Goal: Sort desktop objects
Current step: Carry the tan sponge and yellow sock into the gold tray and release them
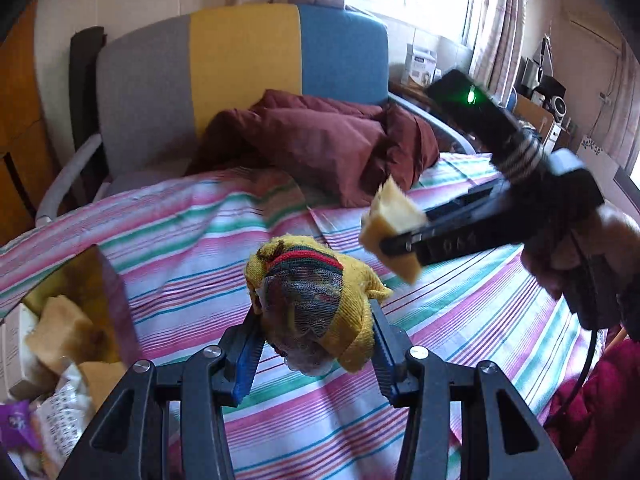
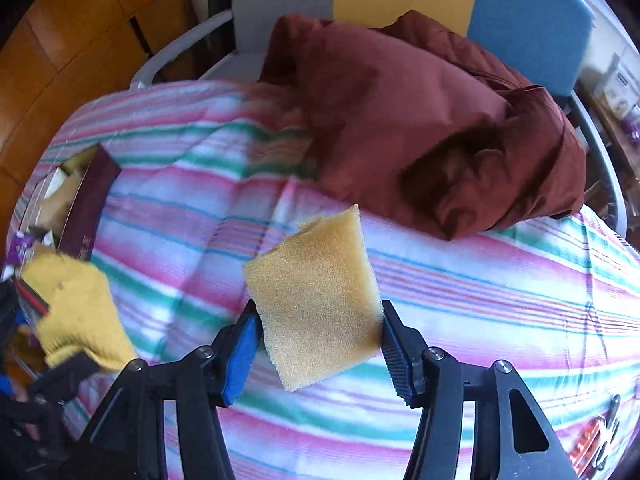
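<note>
My left gripper is shut on a rolled yellow sock bundle with red and green stripes, held above the striped cloth. My right gripper is shut on a yellow sponge, also held in the air. In the left wrist view the right gripper and its sponge hang to the right of the sock. In the right wrist view the sock bundle shows at the far left. A maroon box at the left holds sponge pieces.
A pink, green and white striped cloth covers the surface. A dark red garment lies at the back against a grey, yellow and blue chair. Packets and clutter lie at the left by the box.
</note>
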A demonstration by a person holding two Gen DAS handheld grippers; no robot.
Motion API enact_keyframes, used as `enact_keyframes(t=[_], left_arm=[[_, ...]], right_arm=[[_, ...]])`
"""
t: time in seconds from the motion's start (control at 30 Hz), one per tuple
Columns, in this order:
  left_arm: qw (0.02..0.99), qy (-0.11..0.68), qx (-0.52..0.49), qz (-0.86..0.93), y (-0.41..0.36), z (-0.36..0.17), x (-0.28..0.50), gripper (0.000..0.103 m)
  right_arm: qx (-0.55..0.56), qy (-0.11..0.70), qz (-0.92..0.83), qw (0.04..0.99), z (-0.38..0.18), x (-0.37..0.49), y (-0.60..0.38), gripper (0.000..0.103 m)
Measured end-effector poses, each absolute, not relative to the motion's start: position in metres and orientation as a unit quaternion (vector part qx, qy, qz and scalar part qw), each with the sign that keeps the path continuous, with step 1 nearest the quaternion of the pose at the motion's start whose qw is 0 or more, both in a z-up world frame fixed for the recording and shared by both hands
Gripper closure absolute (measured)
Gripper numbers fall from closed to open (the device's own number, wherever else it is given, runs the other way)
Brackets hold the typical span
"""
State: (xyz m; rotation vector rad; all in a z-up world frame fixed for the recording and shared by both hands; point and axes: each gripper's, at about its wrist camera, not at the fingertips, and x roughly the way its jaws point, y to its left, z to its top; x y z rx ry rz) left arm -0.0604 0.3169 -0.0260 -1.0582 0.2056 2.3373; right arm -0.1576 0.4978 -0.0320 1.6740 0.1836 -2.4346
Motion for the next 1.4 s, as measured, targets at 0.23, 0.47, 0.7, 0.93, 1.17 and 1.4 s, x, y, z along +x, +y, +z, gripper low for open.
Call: enact_keyframes(t=[0.23, 0.47, 0.7, 0.93, 1.17, 1.4], left_arm=[[0.264, 0.071, -0.370, 0.888, 0.287, -0.005, -0.044, 0.055], [0.238, 0.060, -0.347, 0.905, 0.250, 0.012, -0.028, 0.055], [0.203, 0.044, -0.334, 0.919, 0.207, 0.021, -0.020, 0.054], [0.159, 0.022, -0.326, 0.932, 0.155, 0.024, -0.015, 0.054], [0.121, 0.004, -0.321, 0.939, 0.112, 0.023, -0.009, 0.054], [0.074, -0.044, -0.319, 0.944, 0.047, 0.022, -0.004, 0.054]], right_arm=[[0.570, 0.059, -0.814, 0.095, -0.031, -0.137, 0.475, 0.045], [0.554, 0.052, -0.825, 0.103, -0.014, -0.117, 0.447, 0.045], [0.525, 0.017, -0.842, 0.123, 0.007, -0.100, 0.408, 0.045], [0.500, -0.010, -0.853, 0.153, 0.015, -0.086, 0.361, 0.045], [0.466, -0.043, -0.863, 0.188, 0.029, -0.067, 0.321, 0.045], [0.432, -0.049, -0.872, 0.224, 0.043, -0.052, 0.276, 0.045]])
